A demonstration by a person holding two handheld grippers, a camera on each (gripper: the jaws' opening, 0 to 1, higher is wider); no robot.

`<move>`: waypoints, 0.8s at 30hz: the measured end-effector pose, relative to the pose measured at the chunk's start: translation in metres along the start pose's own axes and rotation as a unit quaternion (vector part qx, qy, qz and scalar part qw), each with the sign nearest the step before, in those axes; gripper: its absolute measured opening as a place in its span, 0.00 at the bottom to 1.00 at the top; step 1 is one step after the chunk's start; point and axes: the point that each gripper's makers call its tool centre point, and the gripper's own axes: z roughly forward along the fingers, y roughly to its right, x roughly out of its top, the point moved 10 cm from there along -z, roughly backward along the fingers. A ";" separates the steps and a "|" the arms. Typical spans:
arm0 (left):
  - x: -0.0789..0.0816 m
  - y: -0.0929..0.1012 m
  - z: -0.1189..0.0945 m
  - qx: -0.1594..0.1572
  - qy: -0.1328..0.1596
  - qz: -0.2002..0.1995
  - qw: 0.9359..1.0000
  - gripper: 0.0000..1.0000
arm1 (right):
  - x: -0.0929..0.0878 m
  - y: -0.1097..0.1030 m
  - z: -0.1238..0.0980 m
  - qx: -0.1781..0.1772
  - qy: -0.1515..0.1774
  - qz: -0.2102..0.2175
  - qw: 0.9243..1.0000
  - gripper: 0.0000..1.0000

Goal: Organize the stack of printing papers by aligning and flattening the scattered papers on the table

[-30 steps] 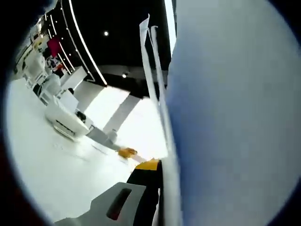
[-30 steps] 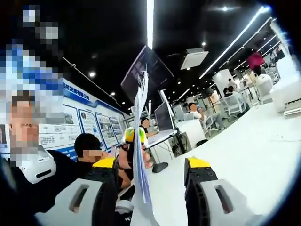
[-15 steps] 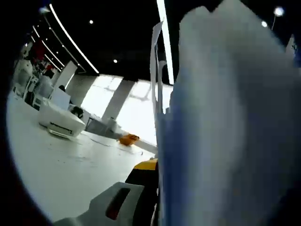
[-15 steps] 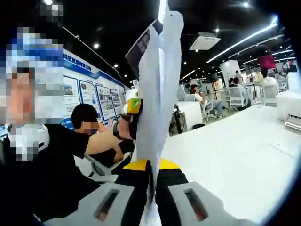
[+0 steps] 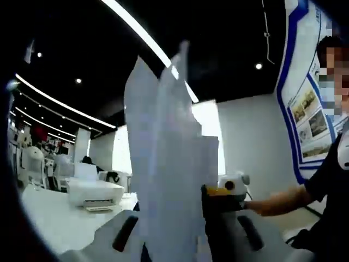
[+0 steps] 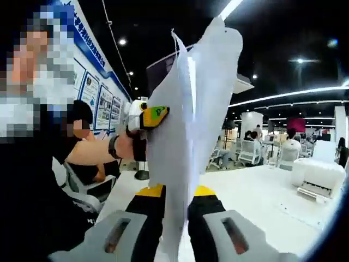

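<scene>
A stack of white printing papers [image 5: 163, 174] stands upright in the left gripper view, its top edges uneven and fanned. My left gripper [image 5: 174, 199] is shut on its lower part, and the sheets hide the left jaw's tip. In the right gripper view the same papers [image 6: 191, 120] rise from between the yellow-tipped jaws of my right gripper [image 6: 175, 192], which is shut on their bottom edge. The left gripper [image 6: 147, 117] touches the papers' left side there, held by a hand [image 6: 122, 147]. The right gripper [image 5: 229, 183] shows beside the papers in the left gripper view.
A white table [image 6: 262, 194] lies below. A white printer [image 5: 95, 194] stands on it, also seen as the printer [image 6: 316, 177] at the right. Seated people [image 6: 76, 136] are close on the left. Chairs and desks stand further back.
My right gripper, open a second ago, has shut on the papers' bottom edge. Both hands have turned, and the left gripper now faces the papers more squarely.
</scene>
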 end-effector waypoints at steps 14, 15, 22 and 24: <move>0.000 -0.004 -0.005 -0.009 0.040 -0.028 0.999 0.17 | -0.009 -0.007 0.001 0.022 -0.001 0.015 1.000 0.00; 0.005 -0.005 -0.005 -0.005 0.045 -0.028 0.999 0.23 | -0.002 -0.002 -0.003 0.018 0.016 0.027 0.999 0.00; 0.027 -0.006 0.001 0.010 0.025 0.053 0.998 0.28 | 0.030 0.003 -0.022 0.000 0.118 0.058 0.991 0.00; 0.025 -0.007 0.004 0.016 0.014 0.064 0.998 0.24 | 0.032 -0.001 -0.025 0.006 0.120 0.057 0.991 0.00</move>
